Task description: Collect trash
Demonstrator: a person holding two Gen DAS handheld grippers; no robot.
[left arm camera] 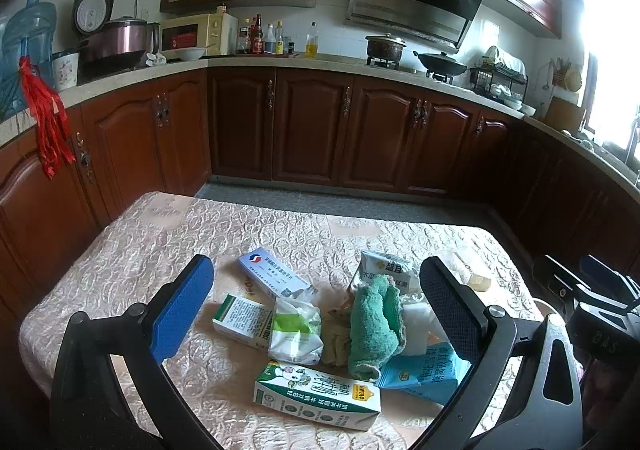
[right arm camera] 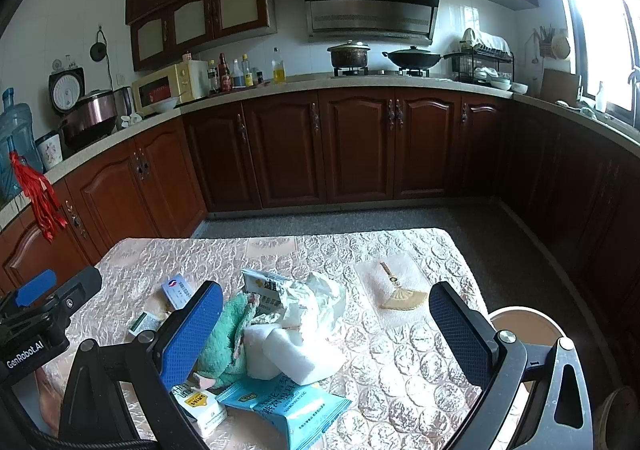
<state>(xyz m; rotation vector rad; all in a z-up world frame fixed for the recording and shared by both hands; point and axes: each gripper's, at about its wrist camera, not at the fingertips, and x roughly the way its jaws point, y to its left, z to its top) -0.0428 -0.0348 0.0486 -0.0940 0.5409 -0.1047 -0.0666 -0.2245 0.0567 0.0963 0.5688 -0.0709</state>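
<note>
A pile of trash lies on the quilted table [left arm camera: 132, 250]: a green-and-white milk carton [left arm camera: 316, 396], a blue snack packet [left arm camera: 420, 370], a green cloth [left arm camera: 374, 330], a white-and-green wrapper [left arm camera: 294, 330], a small green-and-white box [left arm camera: 240, 320] and a blue-and-white medicine box [left arm camera: 272, 276]. My left gripper [left arm camera: 316, 314] is open and empty, hovering above the pile. My right gripper [right arm camera: 326, 330] is open and empty above crumpled white tissue [right arm camera: 316, 302], white foam pieces [right arm camera: 288, 354], the green cloth [right arm camera: 224, 334] and the blue packet [right arm camera: 288, 410].
A small gold fan charm [right arm camera: 400, 296] lies on the table's right part. A round bin [right arm camera: 524, 322] stands off the table's right edge. Dark wood cabinets [right arm camera: 352, 146] and a counter with appliances and pots run behind. The left gripper's body [right arm camera: 44, 314] shows at left.
</note>
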